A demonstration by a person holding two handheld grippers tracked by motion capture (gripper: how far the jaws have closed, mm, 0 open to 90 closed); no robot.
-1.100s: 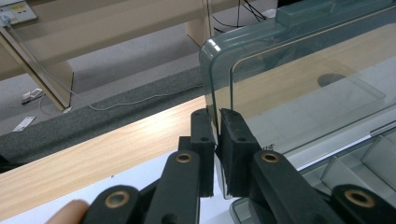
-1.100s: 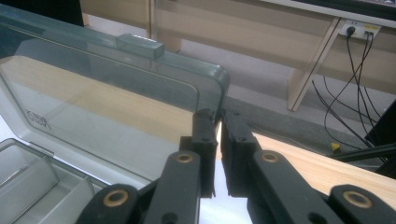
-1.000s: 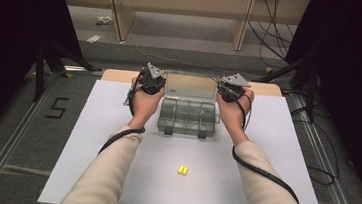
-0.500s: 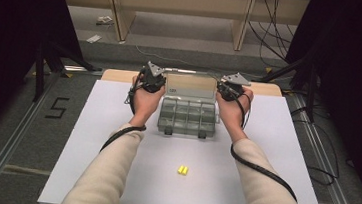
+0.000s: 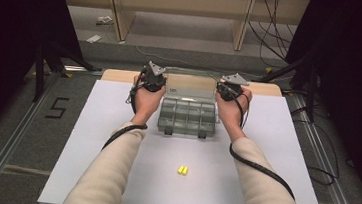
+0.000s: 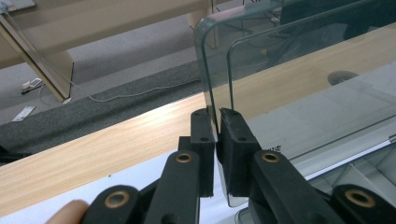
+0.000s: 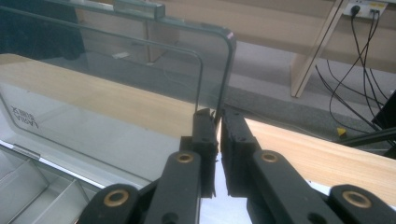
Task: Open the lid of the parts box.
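Both grippers were pinching the clear lid [image 5: 190, 86] of the organizer box [image 5: 187, 117], left gripper [image 6: 215, 122] clamped on its 9 o'clock edge, right gripper [image 7: 217, 122] on its 3 o'clock edge, box sitting at the mat's [image 5: 89, 148] 12 o'clock.

A large black "5" [image 5: 58, 108] is marked in tape on the grey floor [image 5: 10, 131], at about nine o'clock from the white surface [image 5: 115, 141]. On the clear lid [image 7: 116, 84] of the plastic compartment box, the right gripper view shows a small printed brand label [image 7: 24, 117], seen mirrored through the plastic; its letters cannot be made out with certainty. In the high view the same label [image 5: 173, 89] is a tiny dark mark, too small to read.
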